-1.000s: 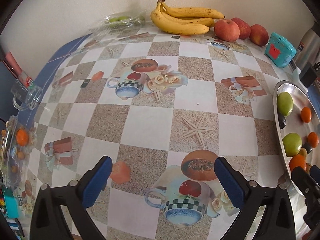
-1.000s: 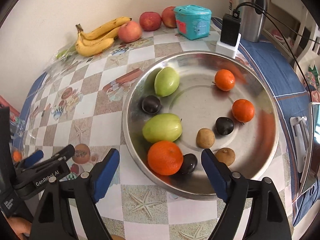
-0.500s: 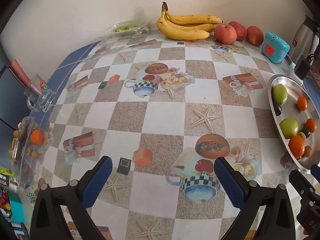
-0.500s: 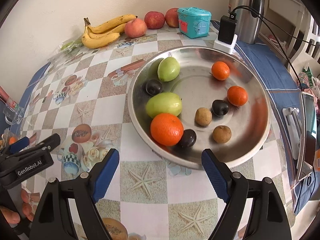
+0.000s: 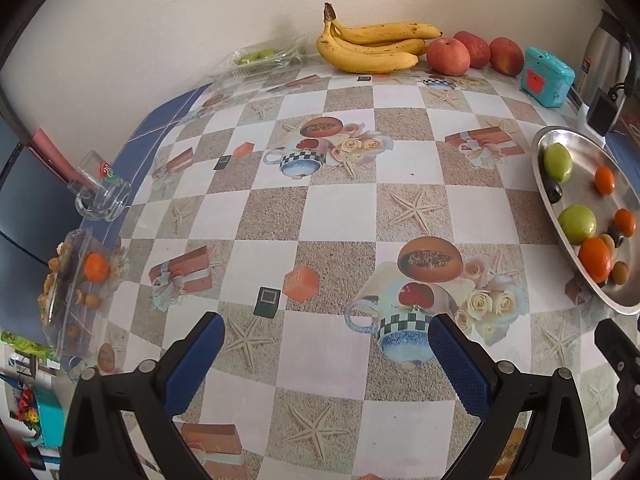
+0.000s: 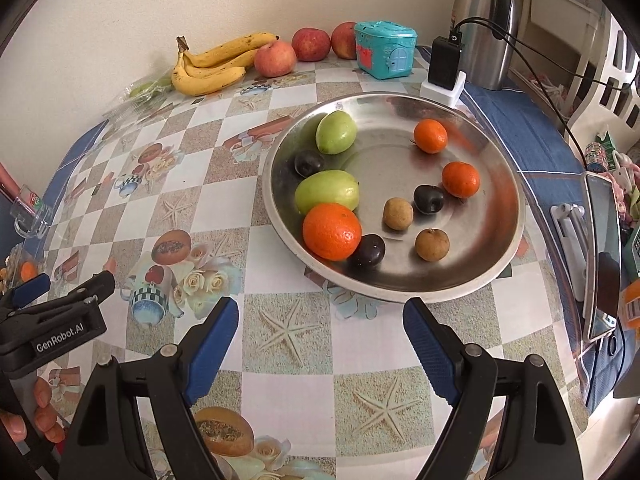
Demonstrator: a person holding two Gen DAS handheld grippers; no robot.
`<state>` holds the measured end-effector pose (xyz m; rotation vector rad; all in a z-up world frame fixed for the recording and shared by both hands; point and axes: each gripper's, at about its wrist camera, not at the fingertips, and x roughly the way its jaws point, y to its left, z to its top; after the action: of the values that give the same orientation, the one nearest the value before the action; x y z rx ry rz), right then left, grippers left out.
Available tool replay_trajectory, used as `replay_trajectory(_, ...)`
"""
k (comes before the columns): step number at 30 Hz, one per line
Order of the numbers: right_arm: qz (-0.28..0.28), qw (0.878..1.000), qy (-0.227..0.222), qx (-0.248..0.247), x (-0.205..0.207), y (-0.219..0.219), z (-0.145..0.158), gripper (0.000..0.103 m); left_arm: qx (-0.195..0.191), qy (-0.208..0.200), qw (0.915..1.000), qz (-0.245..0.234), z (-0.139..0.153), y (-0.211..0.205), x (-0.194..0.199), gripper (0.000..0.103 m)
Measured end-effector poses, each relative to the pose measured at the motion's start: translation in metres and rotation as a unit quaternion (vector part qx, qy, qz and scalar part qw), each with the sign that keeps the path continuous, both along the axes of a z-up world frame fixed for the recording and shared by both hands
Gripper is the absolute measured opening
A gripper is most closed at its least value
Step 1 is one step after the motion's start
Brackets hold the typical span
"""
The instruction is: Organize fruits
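Observation:
A round steel tray (image 6: 496, 152) holds two green fruits (image 6: 327, 192), three oranges (image 6: 331, 231), three dark plums (image 6: 428, 199) and two small brown fruits (image 6: 397, 213). The tray also shows at the right of the left wrist view (image 5: 576, 140). My right gripper (image 6: 320, 332) is open and empty above the tablecloth, short of the tray's near rim. My left gripper (image 5: 326, 350) is open and empty over the middle of the table; it also shows in the right wrist view (image 6: 60, 304). Bananas (image 5: 372, 50) and three apples (image 5: 448, 56) lie by the far wall.
A teal toy house (image 6: 385, 49), a charger on a white block (image 6: 444, 70) and a steel flask (image 6: 486, 20) stand behind the tray. A phone on a stand (image 6: 602, 256) is at the right. A glass mug (image 5: 100, 196) and a clear fruit box (image 5: 76, 276) sit at the left edge.
Both grippers have drawn back and risen from the table, so more of the cloth and the whole tray show. Both stay open. Nothing on the table has moved.

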<state>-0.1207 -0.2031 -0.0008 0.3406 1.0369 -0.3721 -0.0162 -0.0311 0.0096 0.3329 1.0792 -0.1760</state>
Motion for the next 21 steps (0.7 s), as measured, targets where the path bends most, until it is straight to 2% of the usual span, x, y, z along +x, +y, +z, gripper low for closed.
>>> replay_trajectory(9, -0.018, 1.000, -0.009, 0.004, -0.0062, -0.0067, 0.0031, 0.085, -0.026, 0.009, 0.9996, 0.007, 0.0055, 0.0046, -0.0051, 0.103)
replay_trajectory(21, -0.014, 1.000, 0.001, -0.004, -0.0026, -0.0056, 0.0014, 0.085, -0.028, 0.041, 0.9987, 0.011, -0.0019, 0.0081, -0.0017, 0.103)
